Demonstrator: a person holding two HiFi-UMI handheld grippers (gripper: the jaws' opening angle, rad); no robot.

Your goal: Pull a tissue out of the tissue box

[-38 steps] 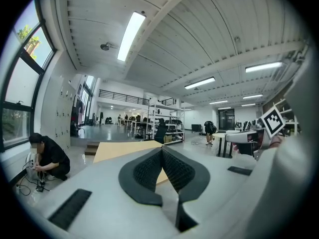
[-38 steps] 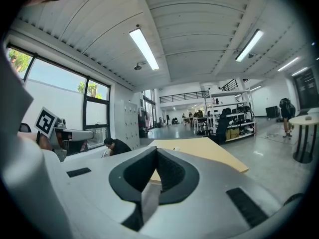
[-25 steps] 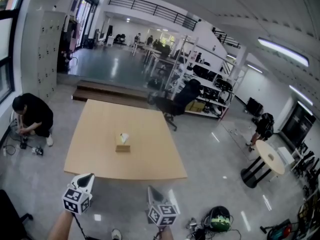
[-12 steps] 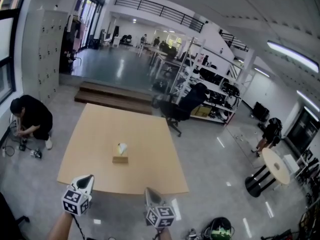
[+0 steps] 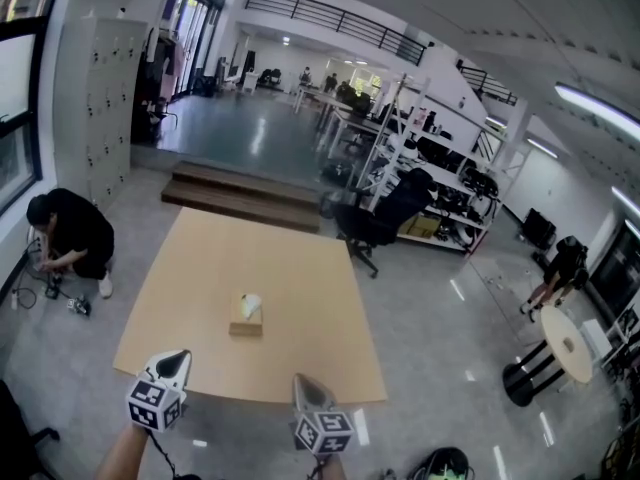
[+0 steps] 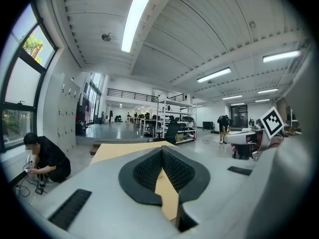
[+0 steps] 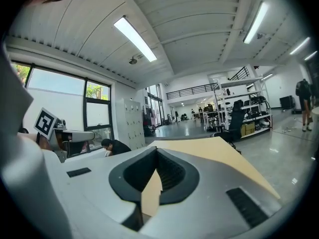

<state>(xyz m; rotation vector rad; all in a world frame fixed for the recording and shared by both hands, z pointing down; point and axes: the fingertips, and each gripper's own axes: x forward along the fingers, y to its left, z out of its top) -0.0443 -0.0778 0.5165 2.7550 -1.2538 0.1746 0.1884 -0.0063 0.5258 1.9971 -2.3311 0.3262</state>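
Observation:
A small brown tissue box (image 5: 246, 322) stands near the middle of the light wooden table (image 5: 300, 268), with a white tissue (image 5: 250, 304) sticking up out of its top. My left gripper (image 5: 176, 357) and right gripper (image 5: 301, 379) hover side by side at the table's near edge, well short of the box. Both point at the table. In the left gripper view the left gripper (image 6: 162, 148) has its pads together with nothing in them. The right gripper (image 7: 156, 149) is likewise shut and empty. The jaws hide the box in both gripper views.
A person (image 5: 70, 236) crouches on the floor left of the table. A black office chair (image 5: 385, 218) and shelving racks (image 5: 440, 168) stand beyond the far right corner. A low wooden platform (image 5: 240, 193) lies behind the table. A round white table (image 5: 565, 343) stands at right.
Both grippers and the head have come nearer the table: its near edge now lies right in front of the fingertips. Both grippers stay shut and empty.

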